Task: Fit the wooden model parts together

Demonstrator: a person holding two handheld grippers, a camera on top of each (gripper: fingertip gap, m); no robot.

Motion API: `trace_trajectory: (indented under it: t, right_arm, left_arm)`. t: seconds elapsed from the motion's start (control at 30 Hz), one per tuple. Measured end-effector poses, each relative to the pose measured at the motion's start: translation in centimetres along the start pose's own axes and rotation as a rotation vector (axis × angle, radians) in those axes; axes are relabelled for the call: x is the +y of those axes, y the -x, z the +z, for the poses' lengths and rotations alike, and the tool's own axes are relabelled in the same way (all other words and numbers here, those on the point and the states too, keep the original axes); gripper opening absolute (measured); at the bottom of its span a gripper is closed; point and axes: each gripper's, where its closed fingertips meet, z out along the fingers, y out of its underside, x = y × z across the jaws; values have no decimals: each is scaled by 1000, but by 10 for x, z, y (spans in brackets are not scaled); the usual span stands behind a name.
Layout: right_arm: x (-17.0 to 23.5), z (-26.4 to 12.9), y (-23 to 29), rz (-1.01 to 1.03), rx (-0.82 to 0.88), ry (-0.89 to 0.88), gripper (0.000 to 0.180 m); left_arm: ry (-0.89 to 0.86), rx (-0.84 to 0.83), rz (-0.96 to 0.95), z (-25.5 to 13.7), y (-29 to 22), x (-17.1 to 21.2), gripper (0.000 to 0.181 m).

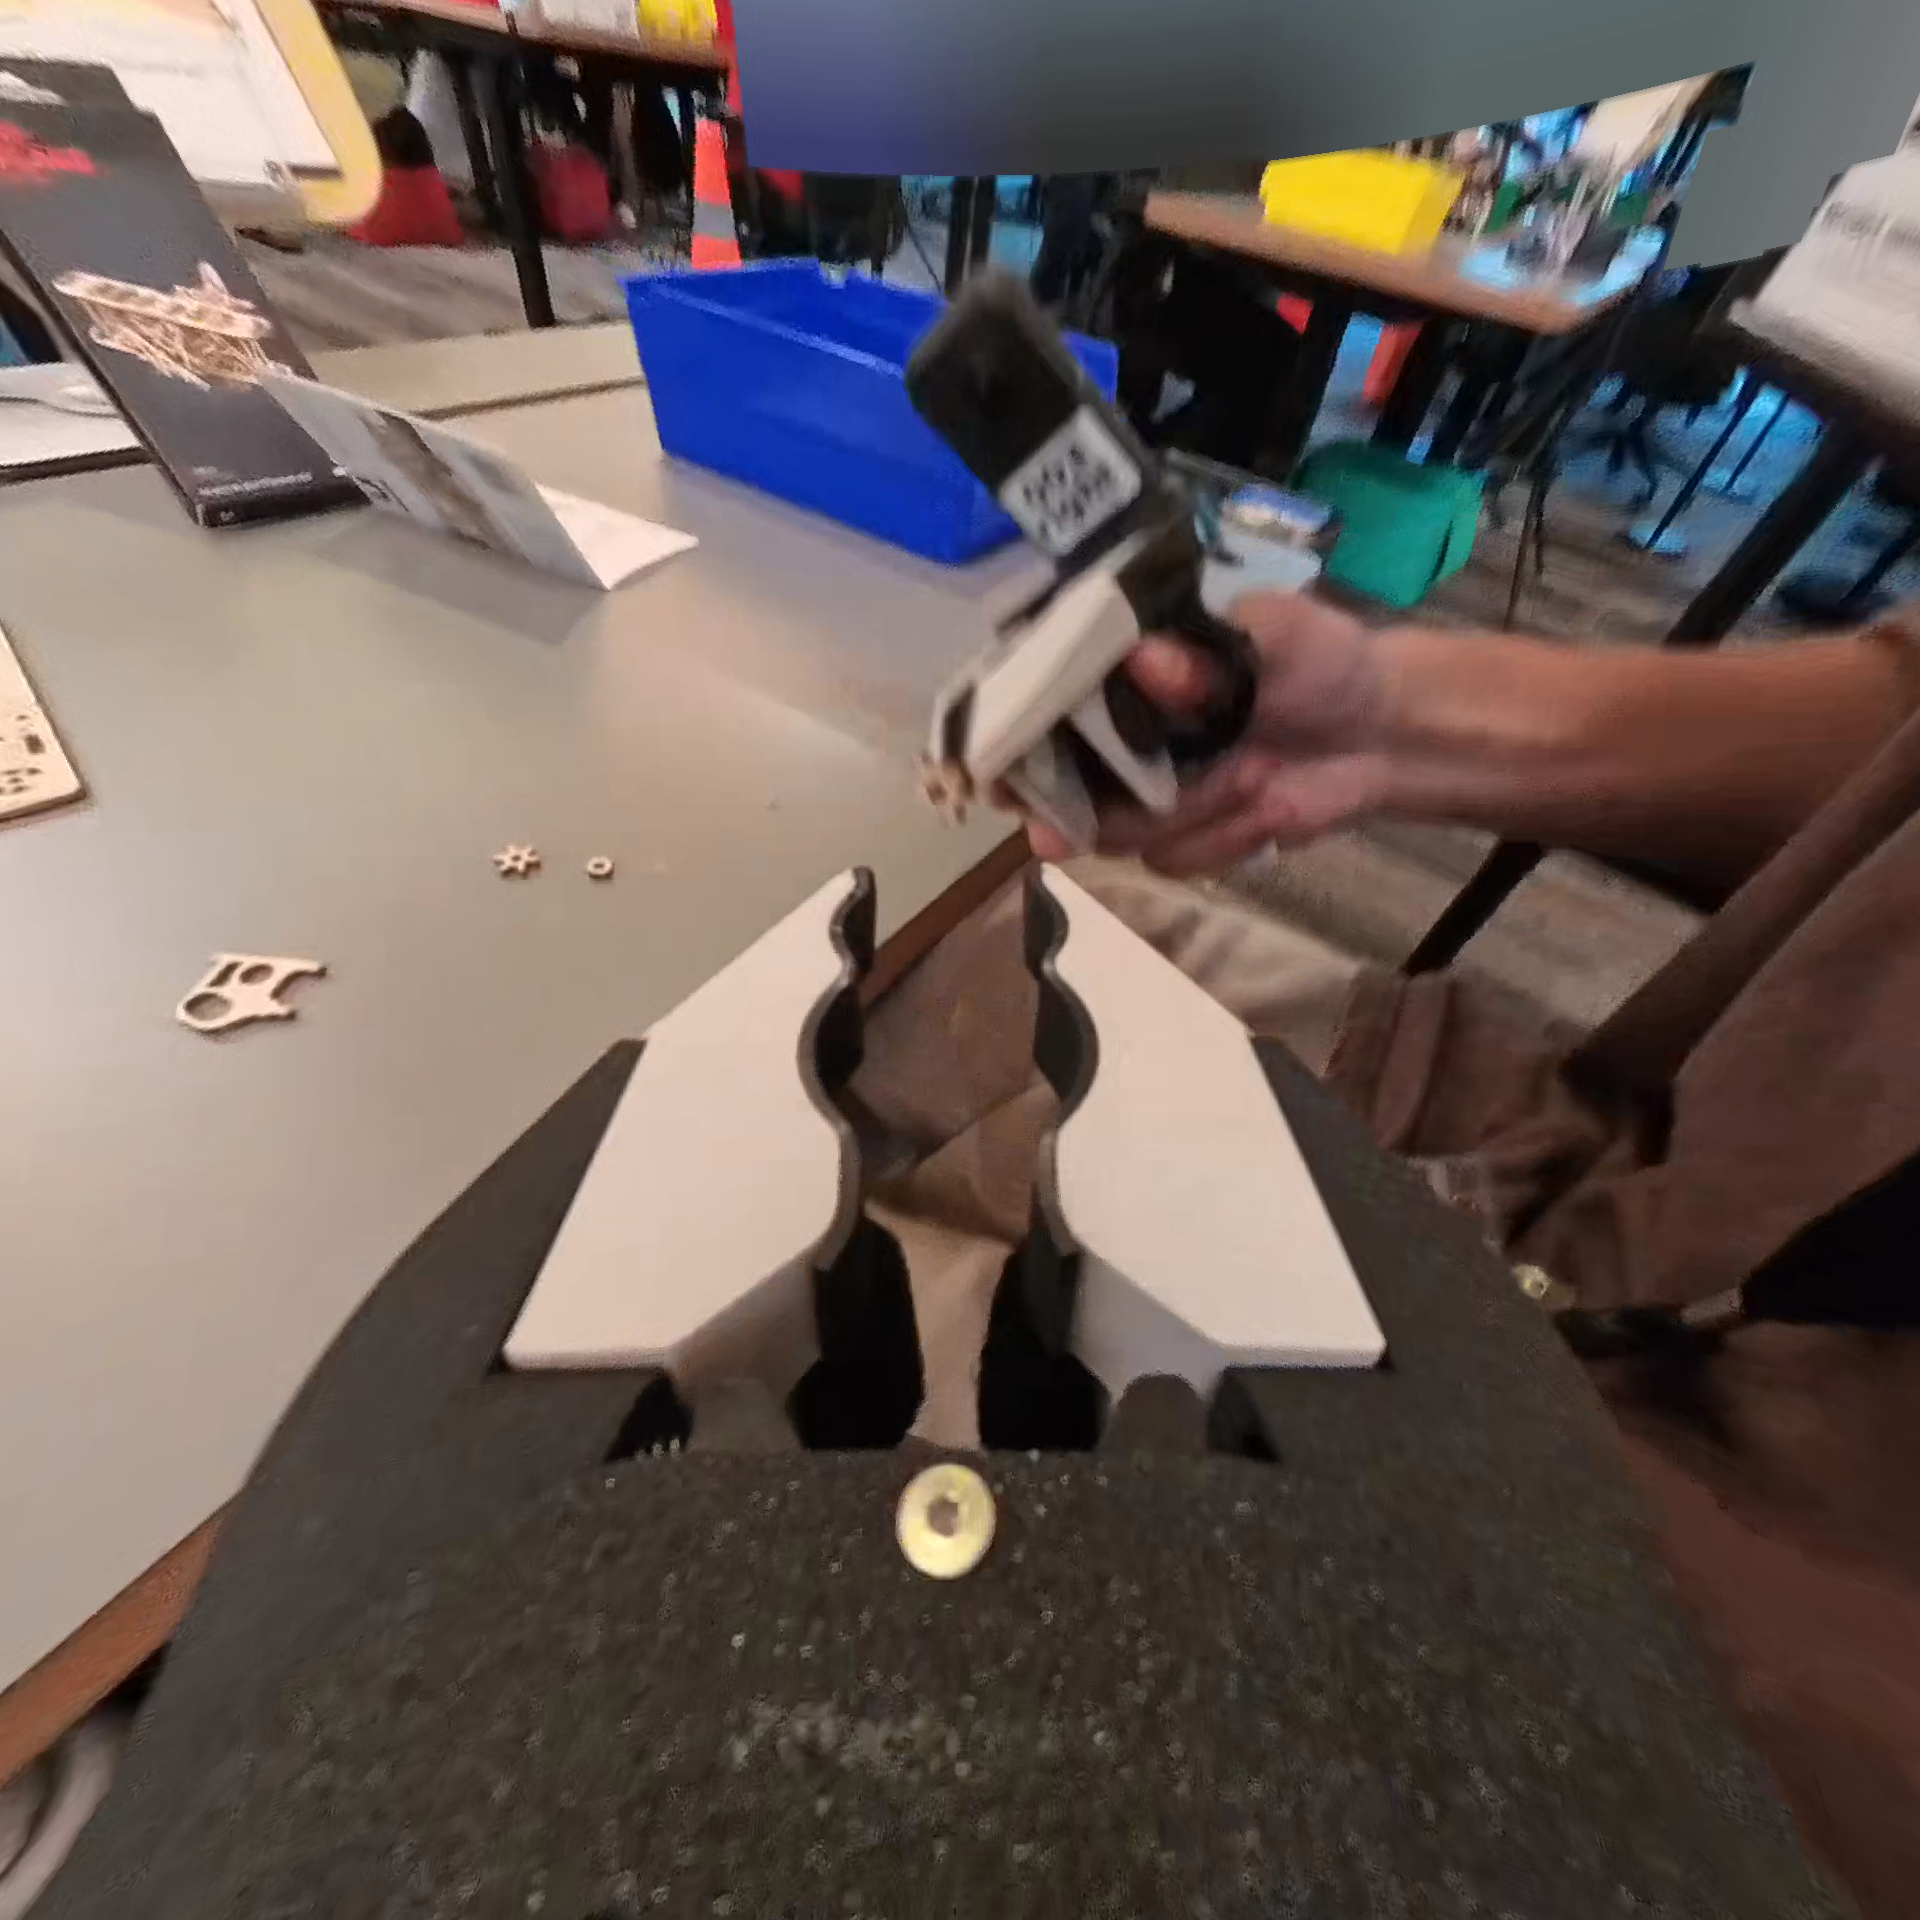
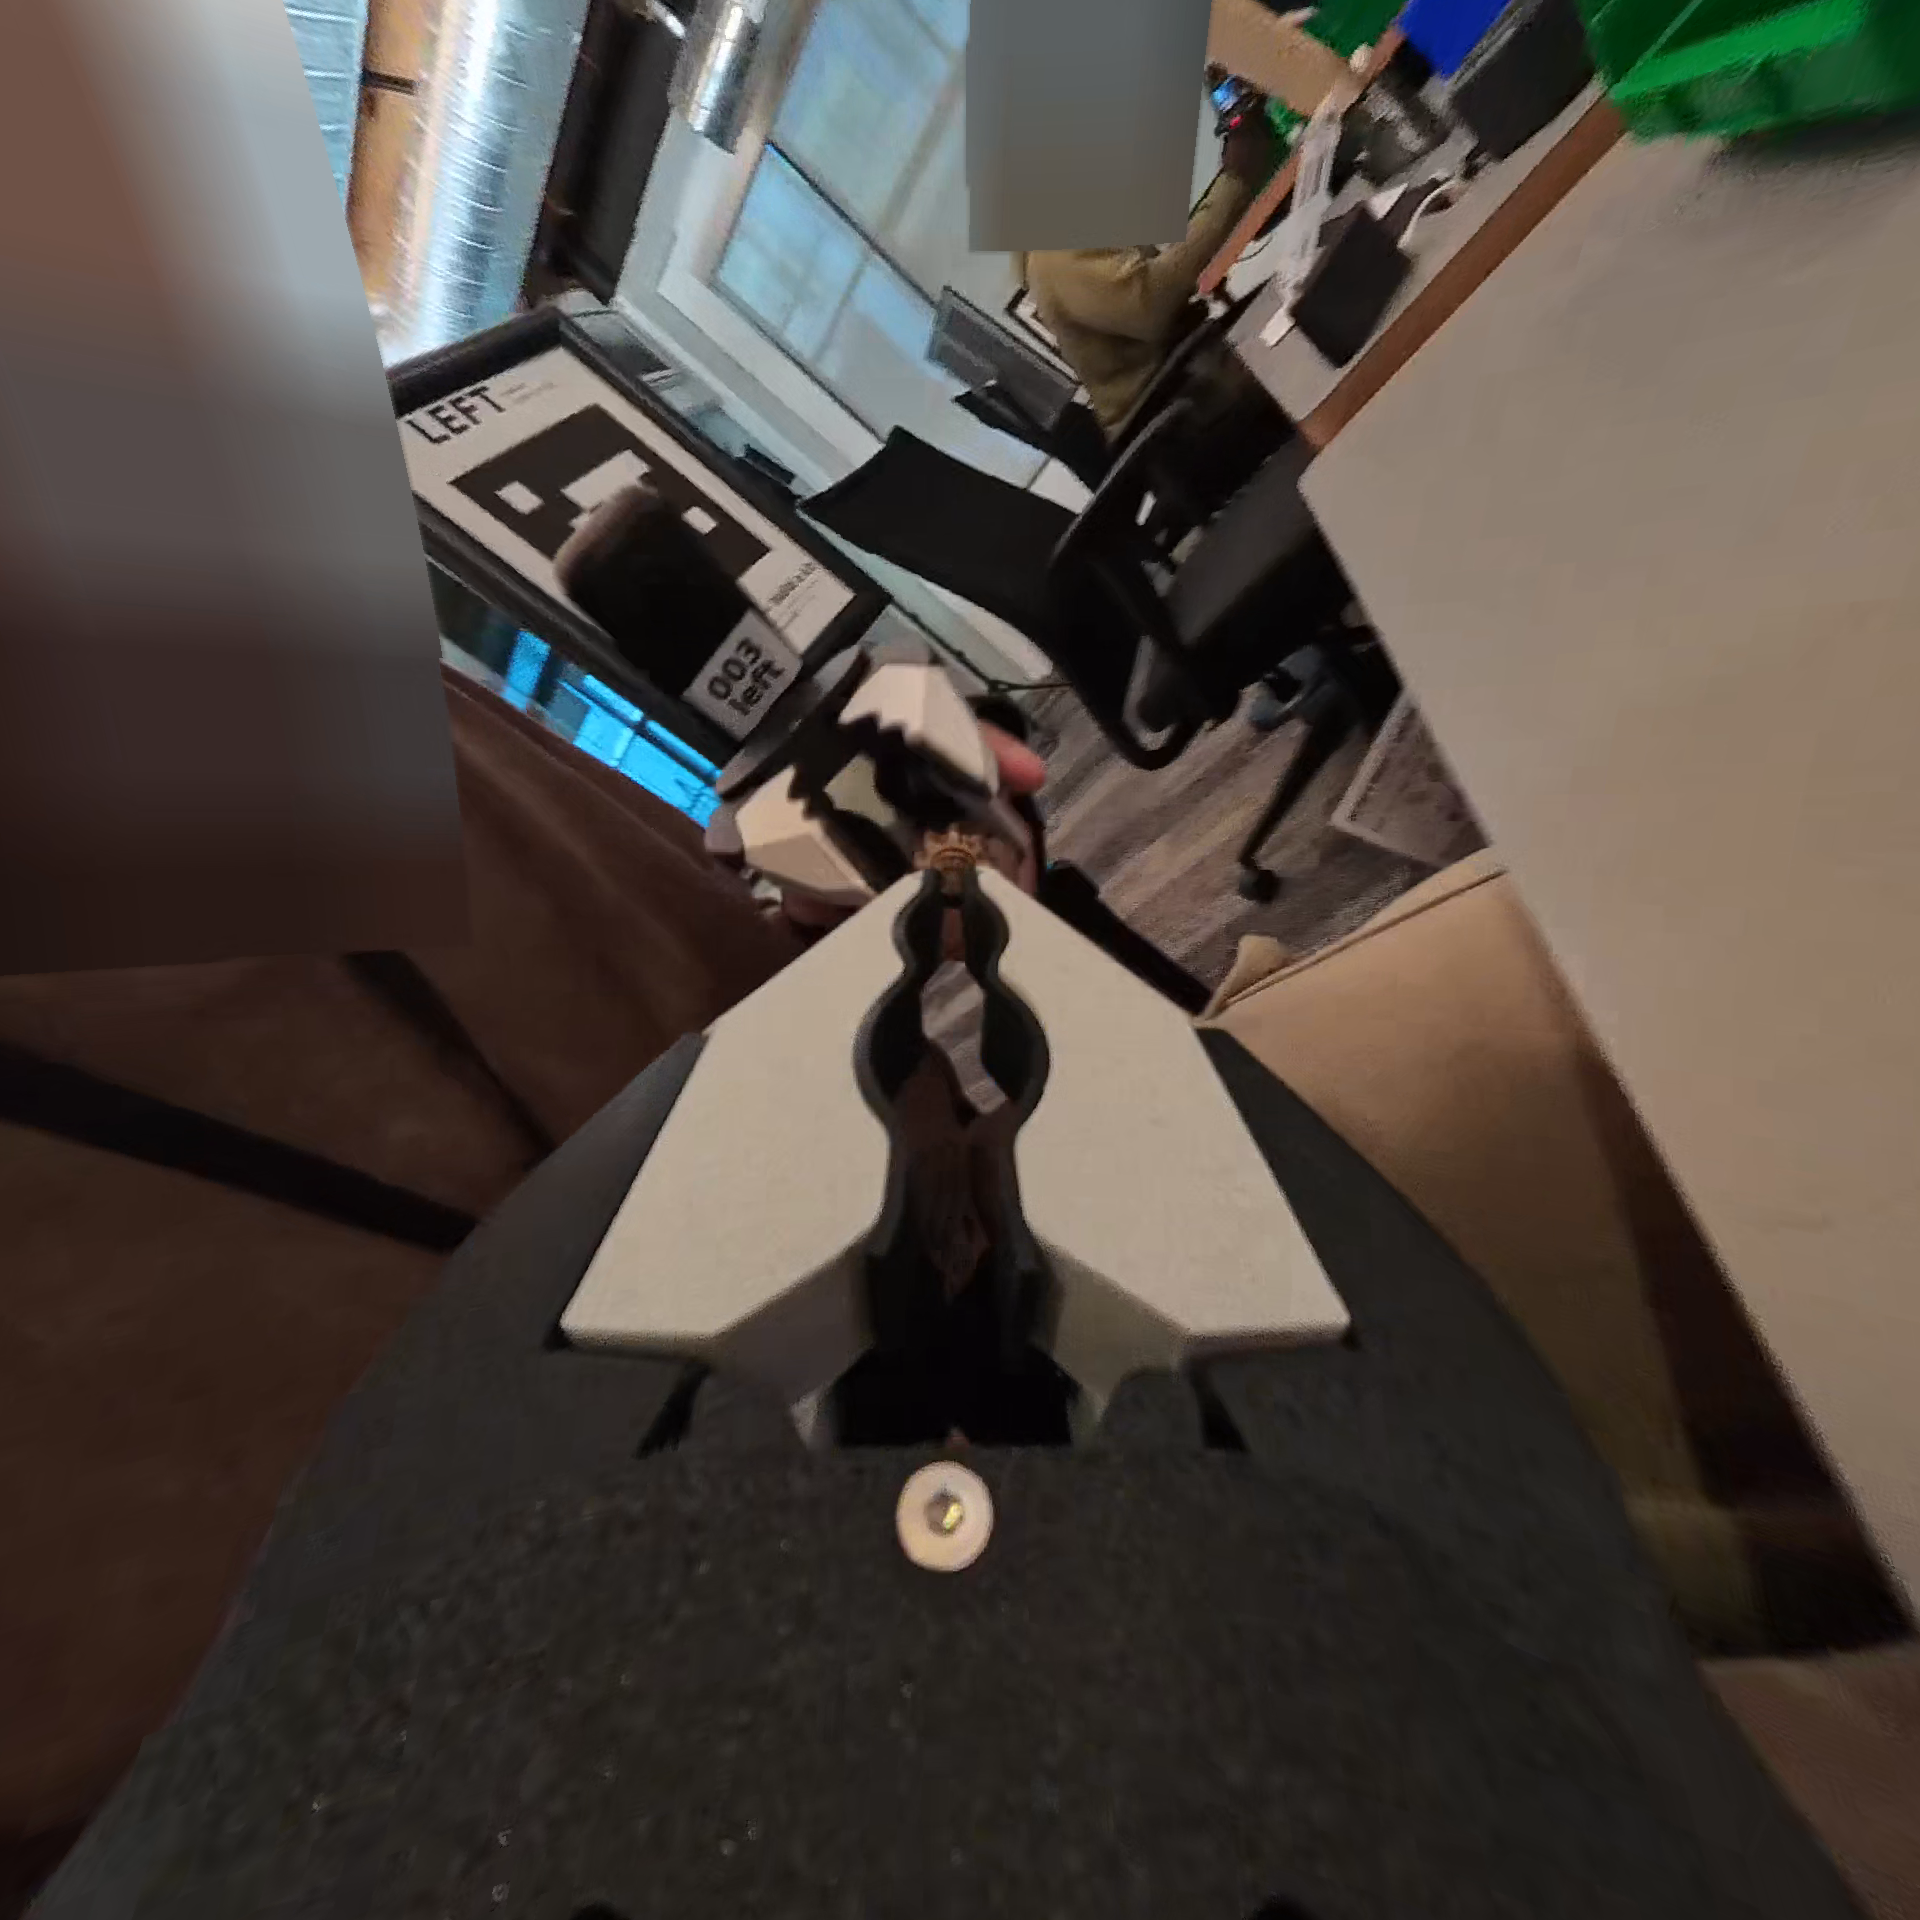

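1. Wooden gear piece point(image 2: 948, 854) sat pinched at the very tips of the right gripper point(image 2: 951, 883), whose fingers were clamped on it, held off the worktop point(image 1: 312, 675).
2. Left gripper point(image 1: 951, 914) had its fingers apart and empty, just short of the right gripper's tips.
3. Other parts, a flat bracket point(image 1: 247, 990) and a small cog point(image 1: 516, 861), lay on the worktop left of the left fingers.
4. Judged light, thin and brittle; grip by flat faces, not teeth.
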Motion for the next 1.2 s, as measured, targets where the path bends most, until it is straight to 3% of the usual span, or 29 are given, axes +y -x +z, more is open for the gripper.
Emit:
trace_trajectory:
  t: [0.37,0.43,1.2]
  right_arm:
    - [28,15,25,8,-114,122,3]
    - [29,15,23,10,-105,129,3]
    - [41,14,16,77,-92,152,2]
  left_arm:
    - [44,183,8,1,-31,7,21]
    - [42,182,14,0,-31,7,13]
    - [96,134,191,3,-33,22,12]
